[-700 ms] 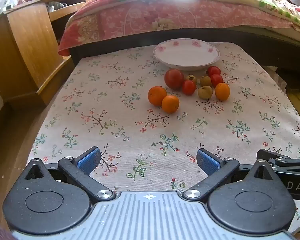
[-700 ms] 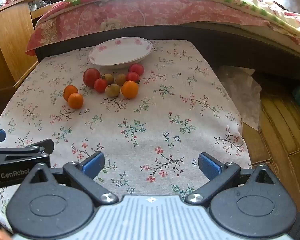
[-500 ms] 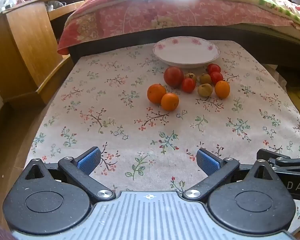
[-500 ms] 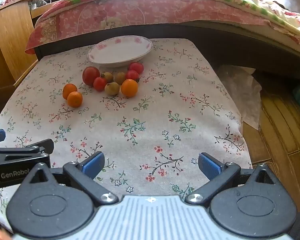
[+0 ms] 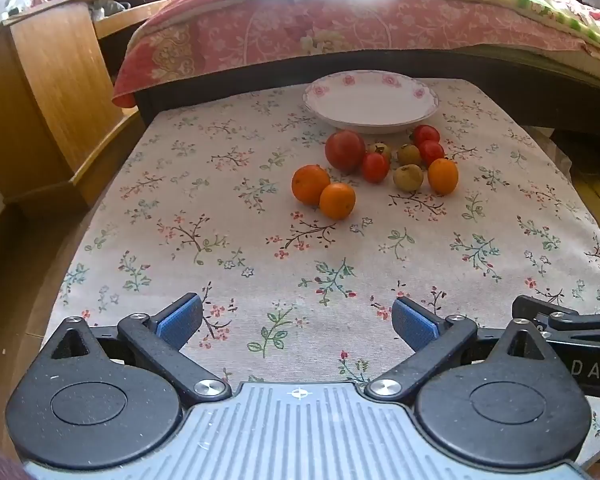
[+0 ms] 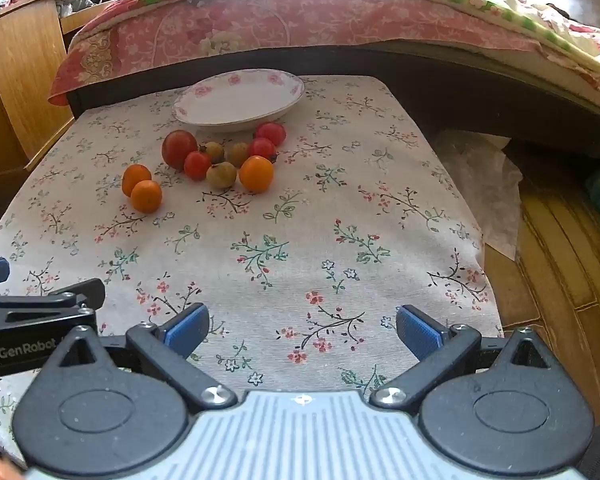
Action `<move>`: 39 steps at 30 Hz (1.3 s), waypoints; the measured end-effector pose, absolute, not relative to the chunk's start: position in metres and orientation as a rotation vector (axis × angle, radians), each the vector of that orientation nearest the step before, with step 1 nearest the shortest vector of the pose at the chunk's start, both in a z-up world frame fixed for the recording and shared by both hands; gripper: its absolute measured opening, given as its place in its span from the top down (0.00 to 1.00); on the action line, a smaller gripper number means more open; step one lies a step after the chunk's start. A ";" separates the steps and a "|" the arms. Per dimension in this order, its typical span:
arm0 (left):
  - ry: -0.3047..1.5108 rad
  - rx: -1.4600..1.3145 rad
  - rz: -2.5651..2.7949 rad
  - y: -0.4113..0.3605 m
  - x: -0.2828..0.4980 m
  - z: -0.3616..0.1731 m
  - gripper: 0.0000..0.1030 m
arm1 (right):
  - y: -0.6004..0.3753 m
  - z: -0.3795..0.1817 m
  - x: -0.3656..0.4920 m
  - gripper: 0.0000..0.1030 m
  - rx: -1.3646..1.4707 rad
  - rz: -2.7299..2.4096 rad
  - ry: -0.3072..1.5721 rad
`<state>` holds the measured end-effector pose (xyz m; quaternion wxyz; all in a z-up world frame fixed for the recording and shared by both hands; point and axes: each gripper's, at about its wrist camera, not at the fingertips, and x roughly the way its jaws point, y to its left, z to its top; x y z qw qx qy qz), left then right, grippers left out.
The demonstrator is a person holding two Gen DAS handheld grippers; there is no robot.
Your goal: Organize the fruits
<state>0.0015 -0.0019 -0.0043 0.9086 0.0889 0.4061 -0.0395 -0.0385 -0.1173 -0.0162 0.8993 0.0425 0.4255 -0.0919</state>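
Note:
On a floral tablecloth (image 5: 260, 240) (image 6: 300, 220) lies a cluster of fruit in front of a white plate with pink flowers (image 5: 370, 102) (image 6: 238, 98), which holds nothing. Two oranges (image 5: 324, 192) (image 6: 142, 188) lie left of the cluster, a third orange (image 5: 443, 176) (image 6: 256, 173) on its right. Between them sit a large red tomato (image 5: 345, 150) (image 6: 179, 148), small red tomatoes (image 5: 375, 167) (image 6: 270, 133) and yellowish fruits (image 5: 408, 178) (image 6: 221, 175). My left gripper (image 5: 298, 320) and right gripper (image 6: 302, 326) hover over the near table edge, both open, nothing between their fingers.
A bed with a pink floral cover (image 5: 340, 28) runs behind the table. A wooden cabinet (image 5: 48, 88) stands at the left. To the right lie a crumpled plastic sheet (image 6: 480, 184) and a wooden floor (image 6: 560, 260). Each gripper's side shows in the other's view.
Both views show the fruit and plate sliding slightly upward in the picture; both grippers stay open and nothing on the table has moved.

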 end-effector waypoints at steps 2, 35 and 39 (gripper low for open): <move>0.840 0.184 -0.081 -0.002 0.002 -0.005 0.01 | -0.117 -0.017 -0.038 0.01 0.085 -0.193 0.881; 0.823 0.210 -0.085 -0.006 0.001 -0.006 0.02 | -0.118 -0.019 -0.037 0.01 0.076 -0.197 0.882; 0.822 0.211 -0.085 -0.006 0.001 -0.006 0.02 | -0.118 -0.019 -0.037 0.01 0.077 -0.198 0.882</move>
